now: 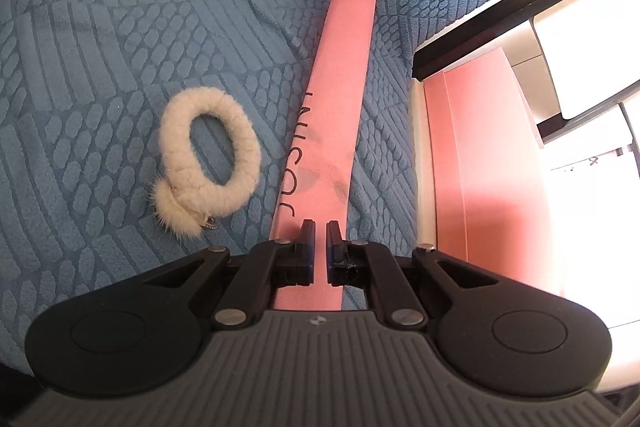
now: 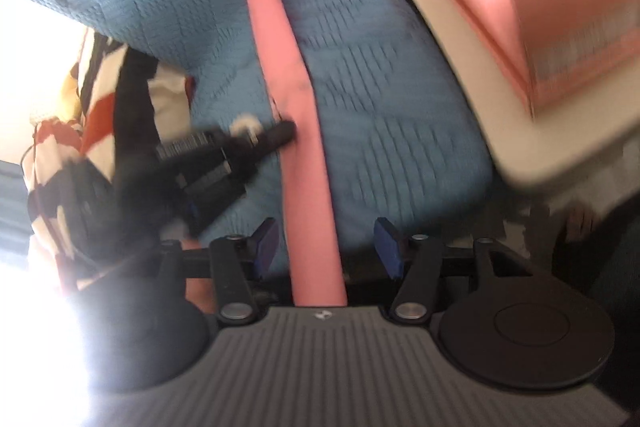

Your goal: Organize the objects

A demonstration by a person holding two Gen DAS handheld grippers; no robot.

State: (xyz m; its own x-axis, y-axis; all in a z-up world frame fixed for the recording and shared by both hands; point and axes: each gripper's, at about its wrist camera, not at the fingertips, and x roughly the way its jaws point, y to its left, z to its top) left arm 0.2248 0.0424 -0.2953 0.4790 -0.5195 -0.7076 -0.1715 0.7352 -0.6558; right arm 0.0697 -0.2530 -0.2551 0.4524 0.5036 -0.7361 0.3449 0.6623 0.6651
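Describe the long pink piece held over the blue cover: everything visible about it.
The pink strip is long, narrow and flat with a rounded far end, matte like foam or card, with dark lettering and a few smudges near the left gripper. That gripper is shut on its near end. It stretches away over the blue textured cover. The right gripper stands open around it, pads apart from it.

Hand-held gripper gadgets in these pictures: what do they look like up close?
Each hand-held gripper has a grey ribbed body, two round black discs at its sides, black linkage arms with silver rivets, and dark fingers faced with blue pads. The person beside them wears a patterned white, red and black garment.
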